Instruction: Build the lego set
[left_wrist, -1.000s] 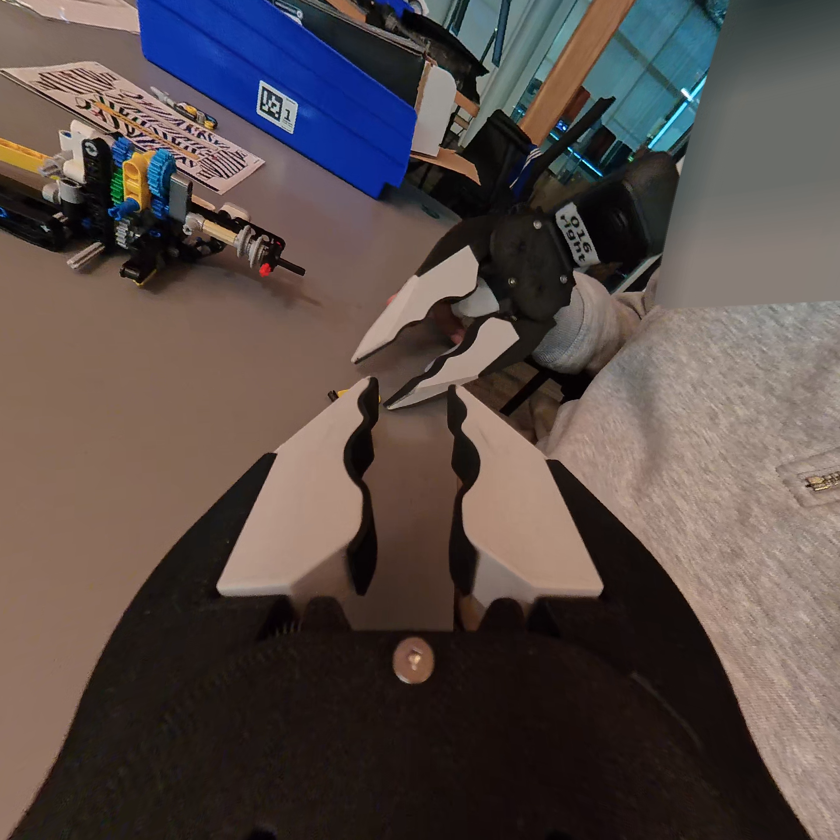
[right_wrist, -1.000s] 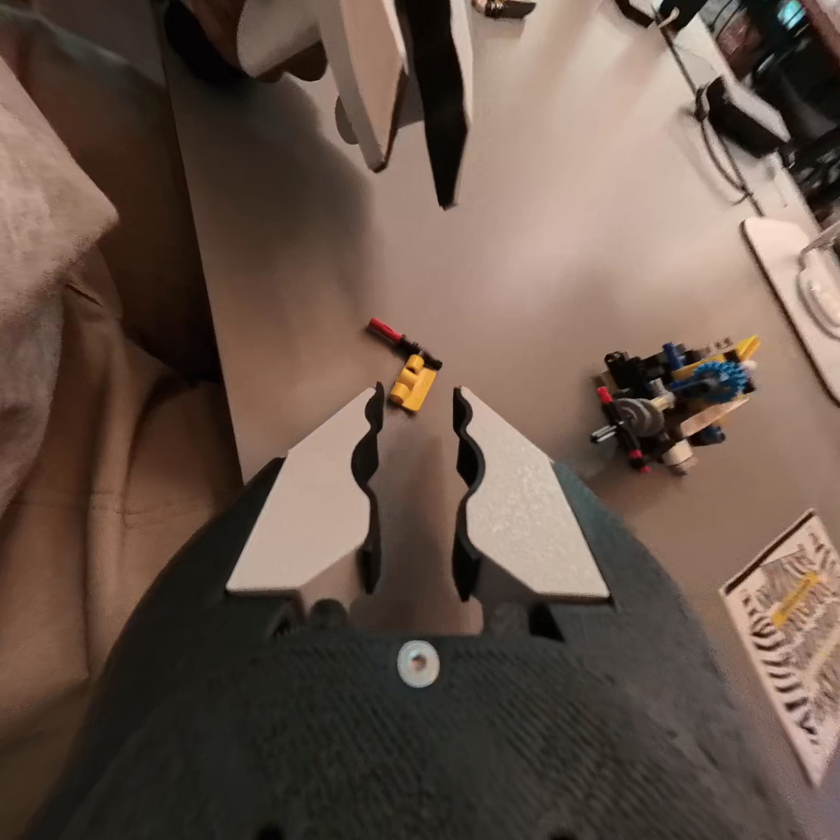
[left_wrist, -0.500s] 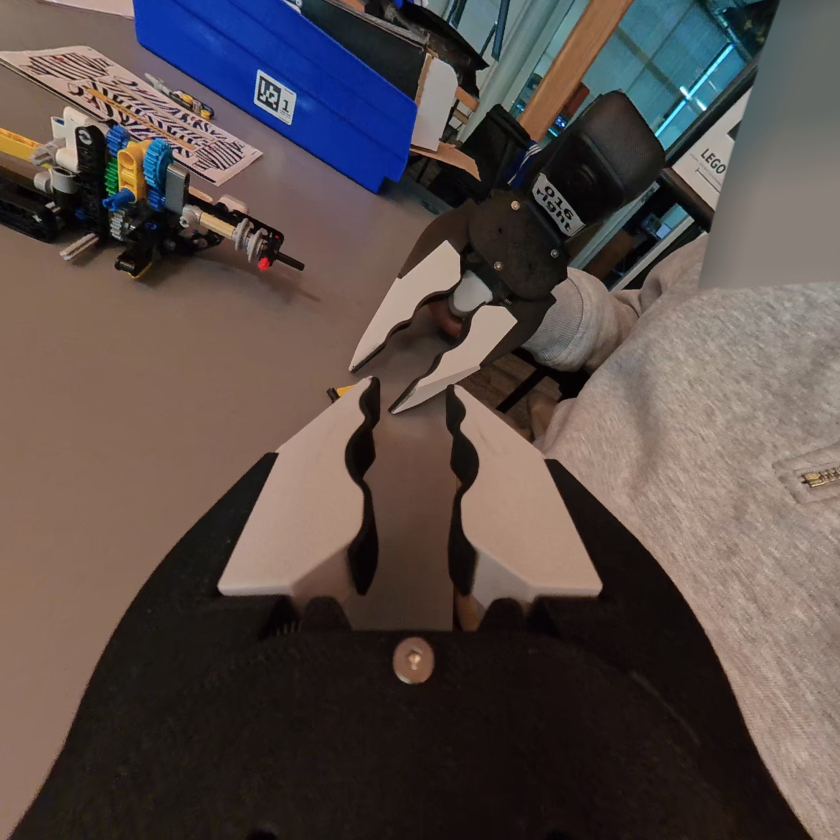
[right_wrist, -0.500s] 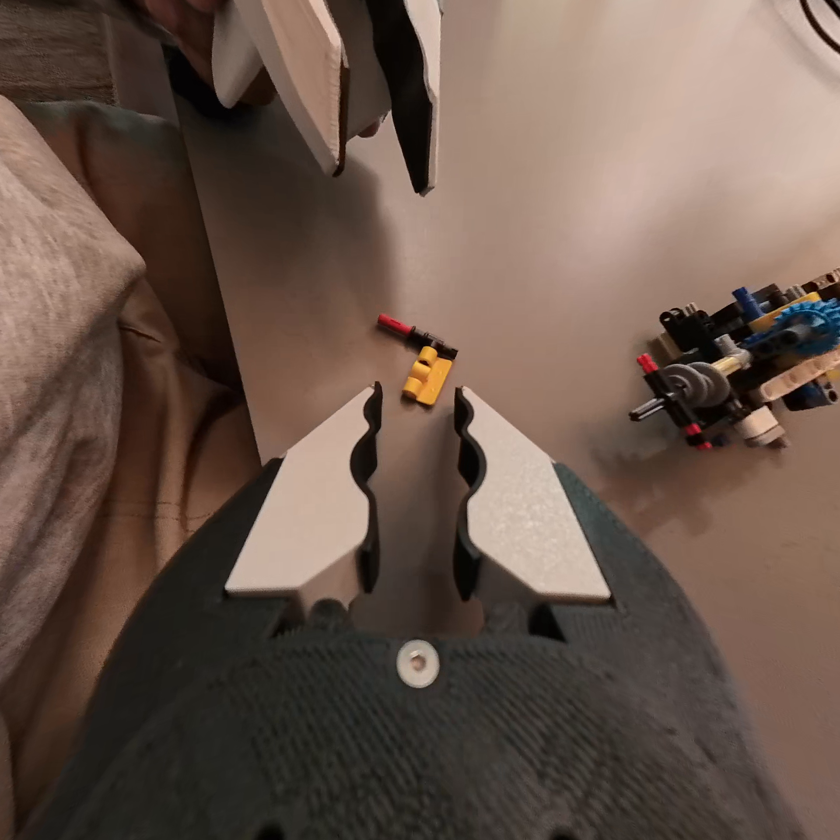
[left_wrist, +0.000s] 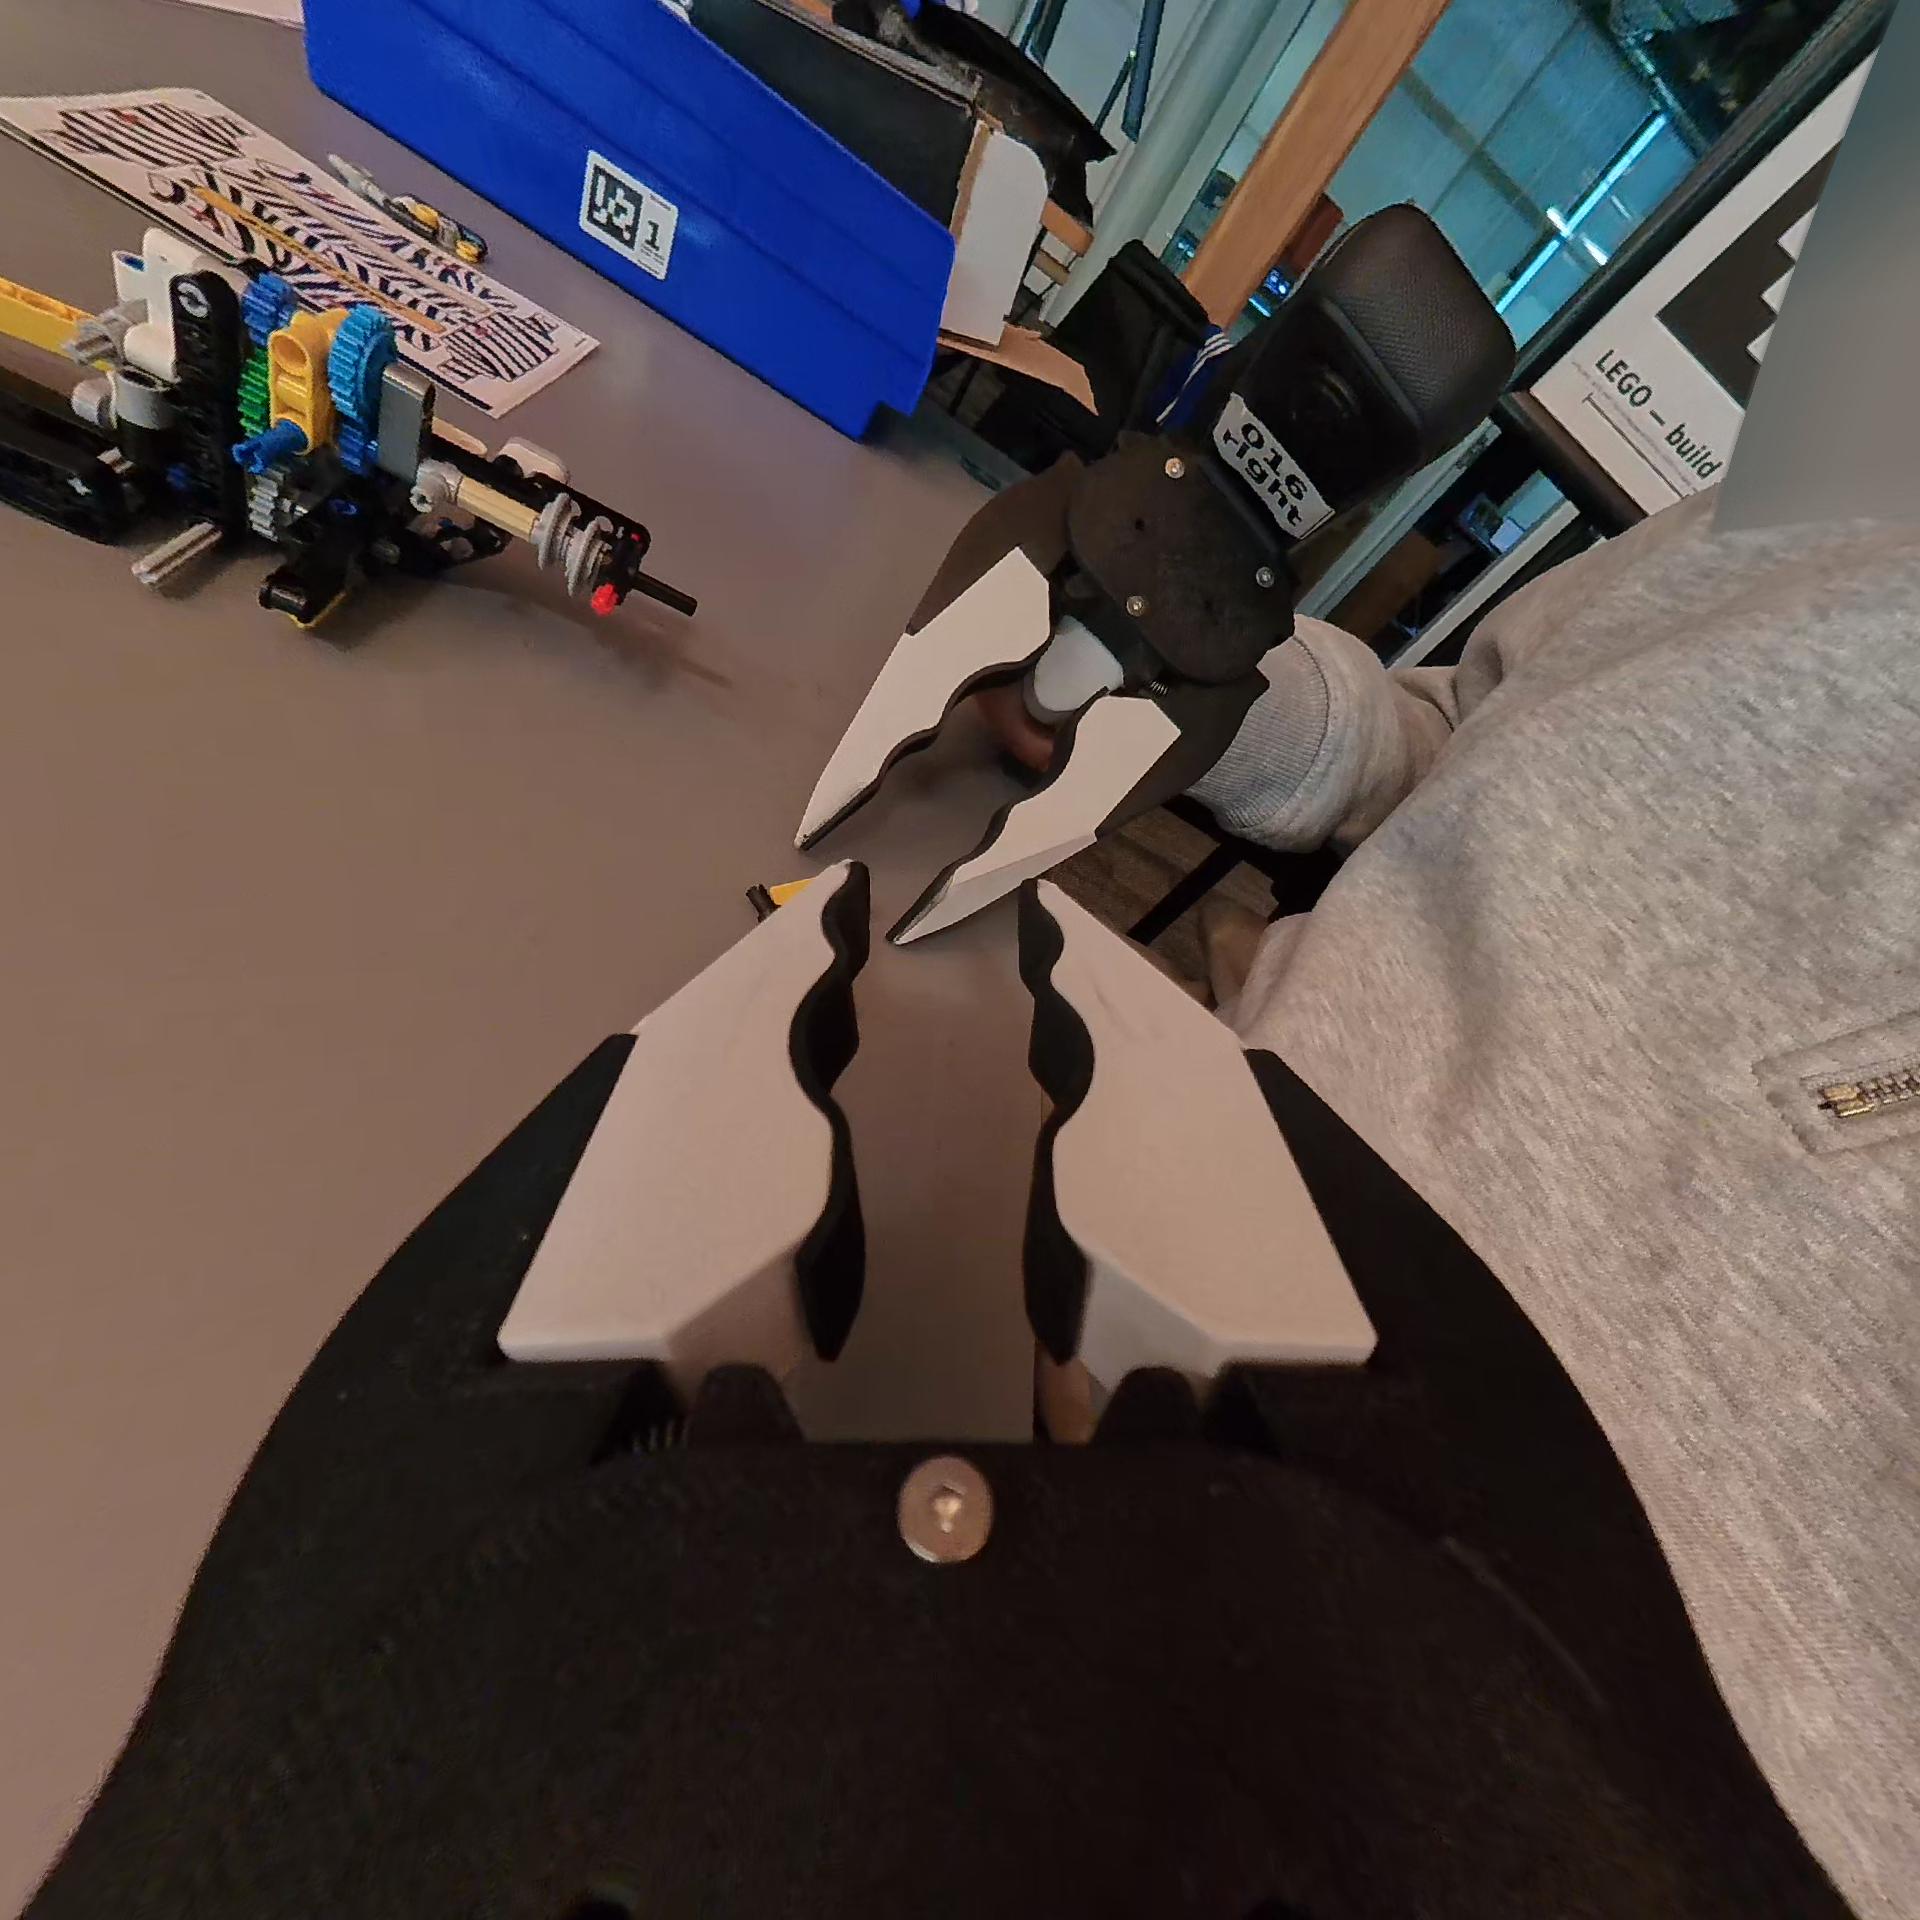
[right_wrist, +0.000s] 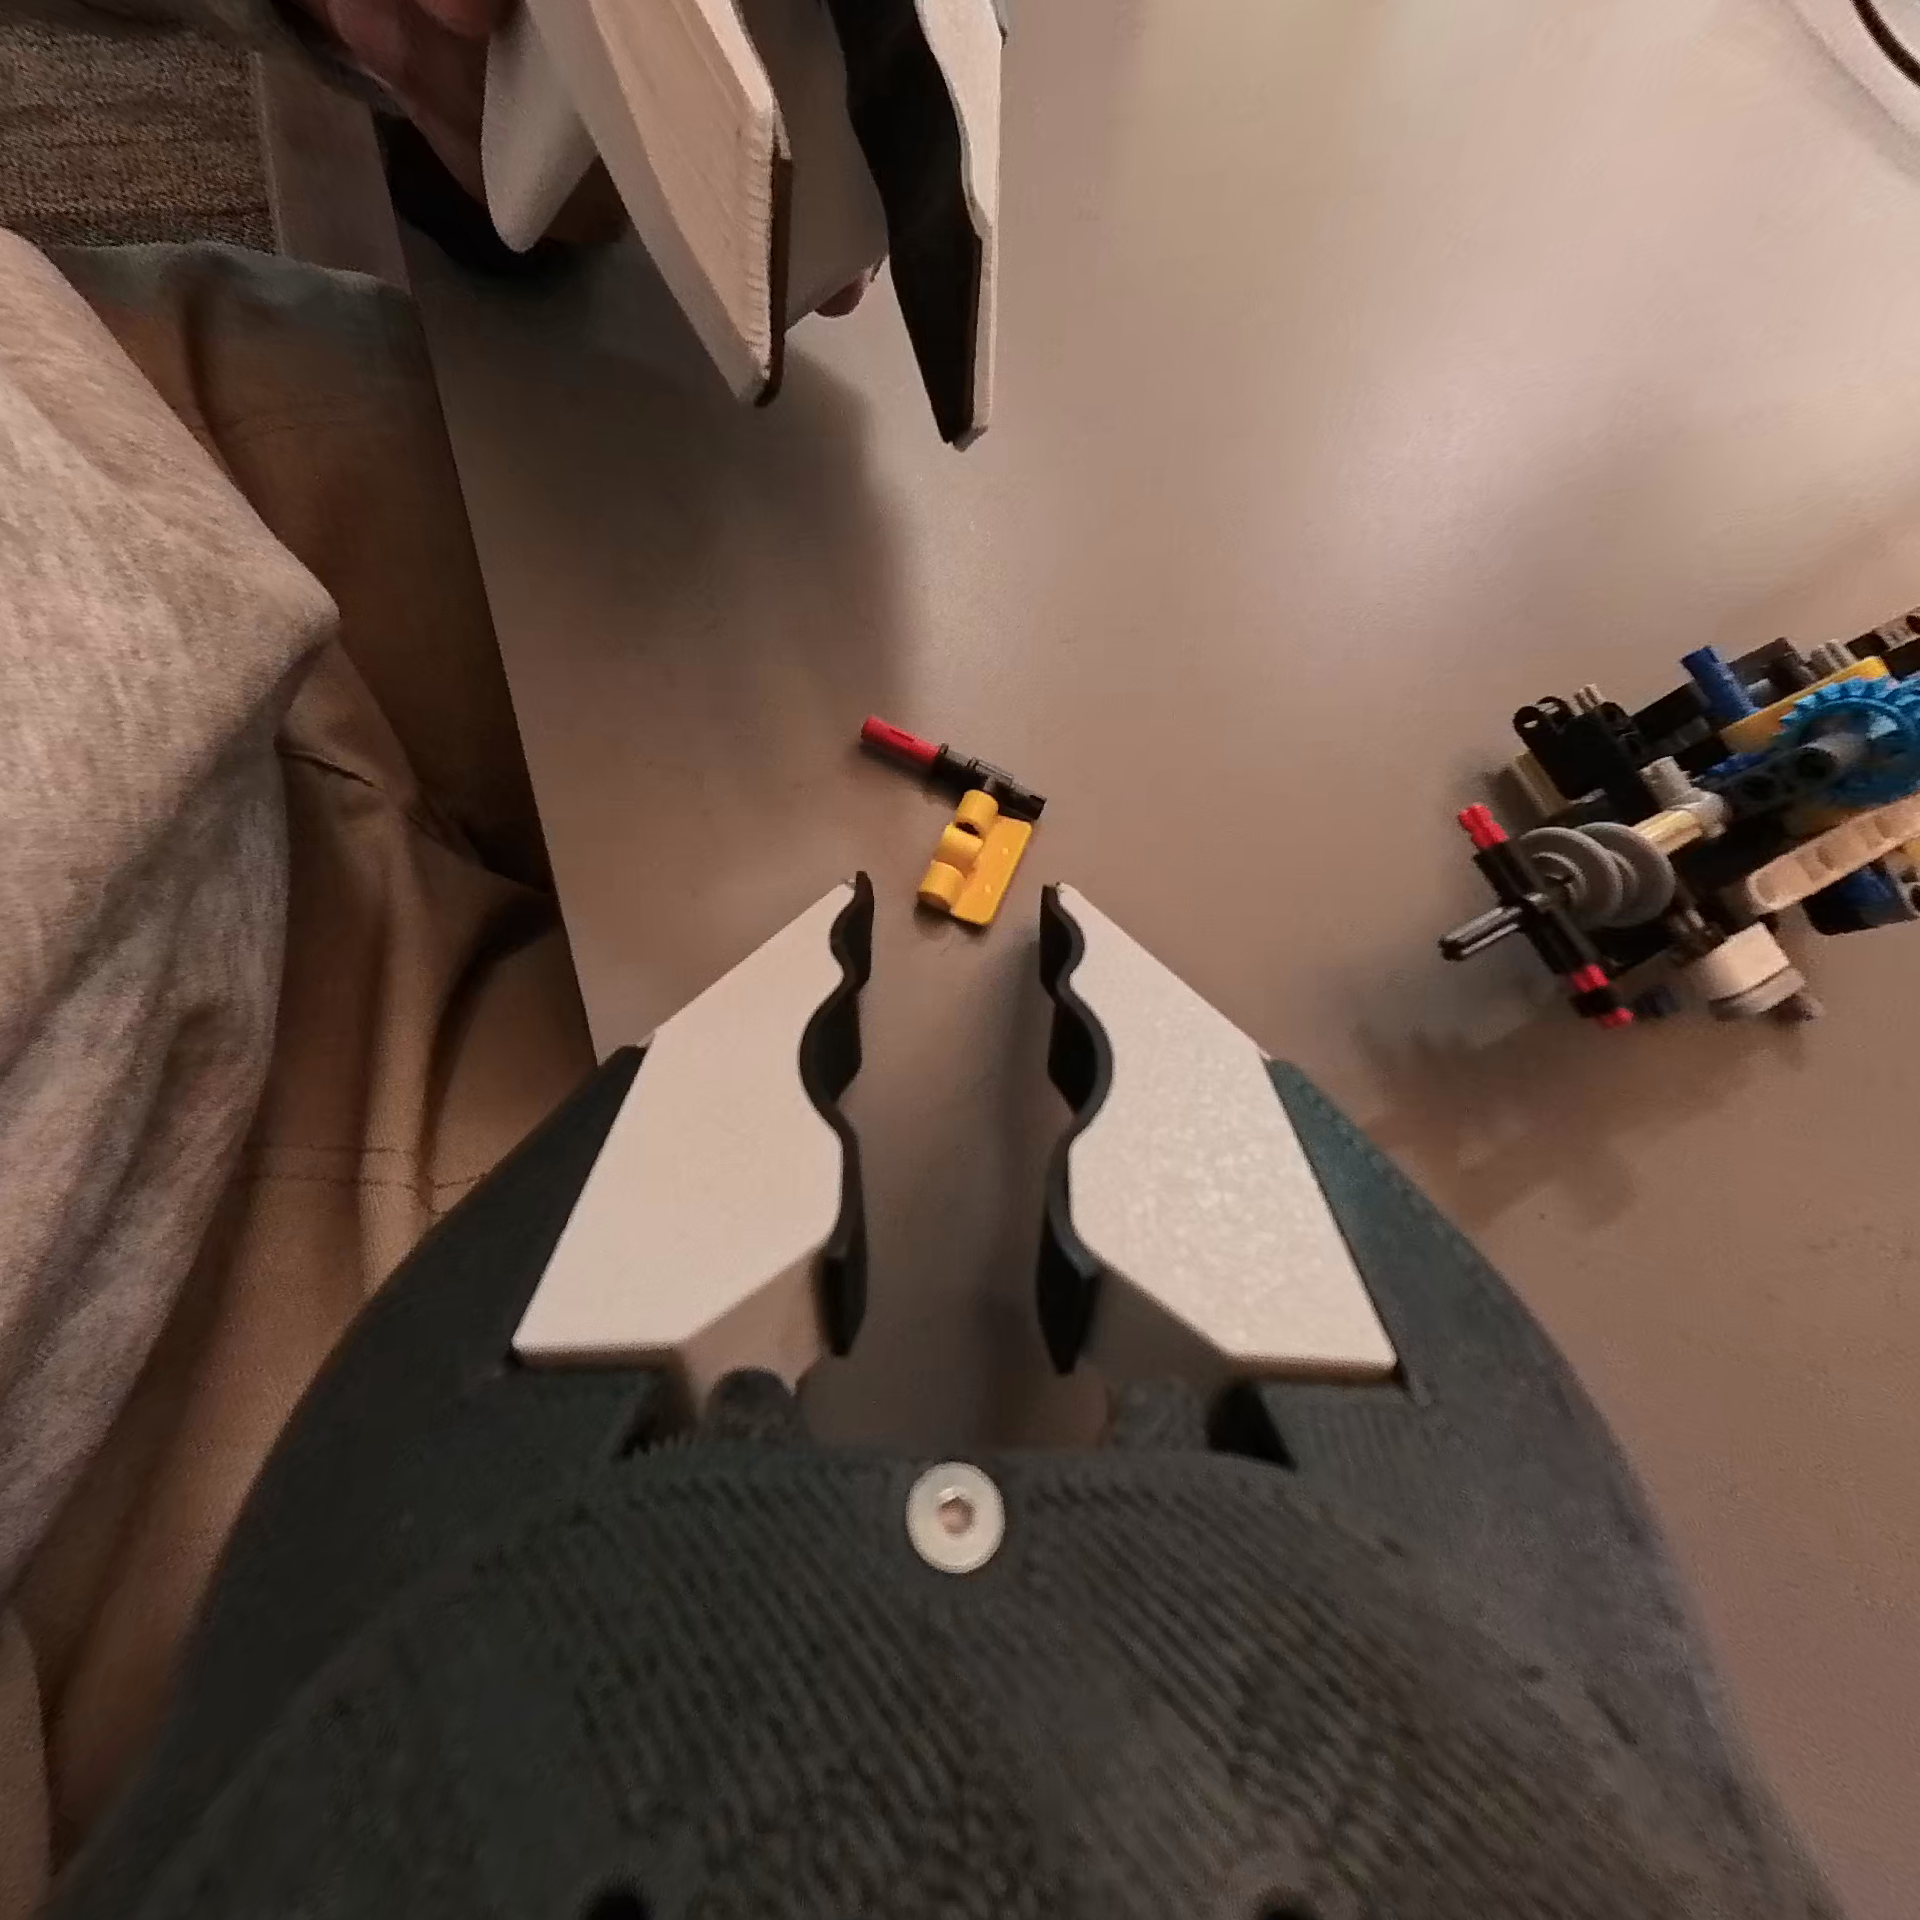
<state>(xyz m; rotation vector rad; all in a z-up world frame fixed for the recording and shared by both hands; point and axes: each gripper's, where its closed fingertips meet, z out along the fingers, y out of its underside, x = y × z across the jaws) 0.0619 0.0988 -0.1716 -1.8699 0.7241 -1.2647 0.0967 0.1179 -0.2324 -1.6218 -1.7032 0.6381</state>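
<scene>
A small yellow piece joined to a black pin with a red end lies on the grey table near its front edge. My right gripper is open and empty, its tips just short of the yellow piece. My left gripper is open and empty; its left finger hides most of the yellow piece. The two grippers face each other across it; the right one shows in the left view, the left one in the right view. The part-built model lies farther off.
A blue bin and a striped sticker sheet lie behind the model. A person in a grey sweater sits at the table's front edge. A white sign board stands at the right. Tip to tip, the grippers are about 8 cm apart.
My right gripper has lifted and swung so the yellow piece sits centred just before its tips. My left gripper has barely moved. Both stayed open.
</scene>
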